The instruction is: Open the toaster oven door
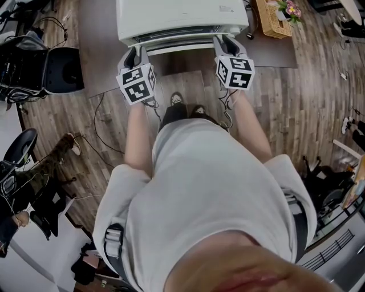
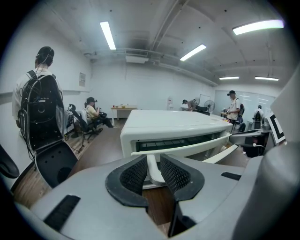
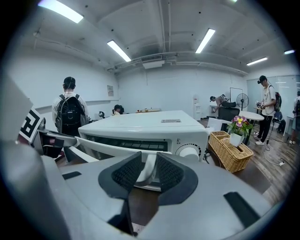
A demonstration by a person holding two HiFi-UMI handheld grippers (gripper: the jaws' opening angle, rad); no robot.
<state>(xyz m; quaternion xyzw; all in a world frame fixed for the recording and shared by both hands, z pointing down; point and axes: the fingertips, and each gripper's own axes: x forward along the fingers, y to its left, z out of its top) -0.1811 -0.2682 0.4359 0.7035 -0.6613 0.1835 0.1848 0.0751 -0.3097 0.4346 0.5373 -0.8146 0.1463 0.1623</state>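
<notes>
Firmly, both grey plastic tools are clenched on the long white bar handle (image 2: 186,150) of the boxy white metal toaster oven (image 1: 182,17). The left tool (image 2: 153,163) grips its left end and the right tool (image 3: 149,163) its right end, ribbed black pads (image 2: 134,175) against the posts. Around them lies a bright office room with a wood-plank floor (image 1: 274,114). A dark brown tabletop (image 1: 97,57) carries the oven, its dark glass door (image 2: 178,142) facing the tools. Beside it sits a woven wicker basket (image 3: 229,154). A round white dial (image 3: 189,151) marks the oven's front.
</notes>
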